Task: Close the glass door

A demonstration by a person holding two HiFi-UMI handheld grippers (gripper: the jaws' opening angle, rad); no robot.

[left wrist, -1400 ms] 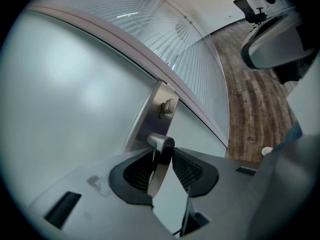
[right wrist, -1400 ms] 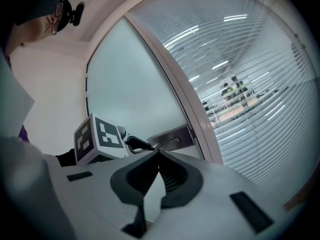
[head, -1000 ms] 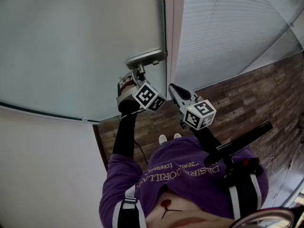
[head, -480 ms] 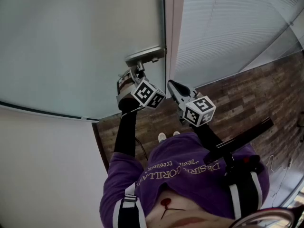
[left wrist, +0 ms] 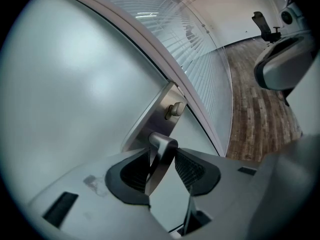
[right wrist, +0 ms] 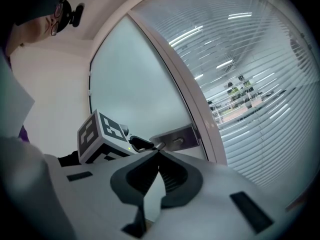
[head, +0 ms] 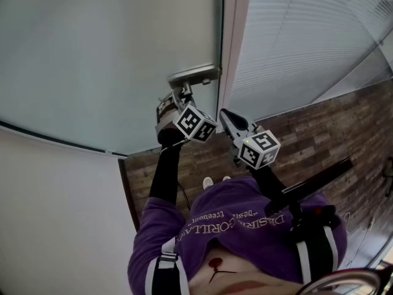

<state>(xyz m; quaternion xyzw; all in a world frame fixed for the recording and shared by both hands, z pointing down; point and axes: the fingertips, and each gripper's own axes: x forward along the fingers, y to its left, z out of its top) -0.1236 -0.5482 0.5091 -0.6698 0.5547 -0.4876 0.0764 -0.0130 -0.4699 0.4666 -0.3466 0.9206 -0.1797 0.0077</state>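
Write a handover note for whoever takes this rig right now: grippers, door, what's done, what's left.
Left gripper: jaws opening, with the door handle between them but not clamped.
Right gripper: shut, empty, held beside the left one, touching nothing.
Glass door: its edge lies along the frame. It looks closed, but I cannot tell whether it is latched.
Done: door brought to the frame.
Left: draw the left gripper off the handle and check that the door holds.

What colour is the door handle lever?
The door handle is silver, brushed metal; the left gripper view shows it best.
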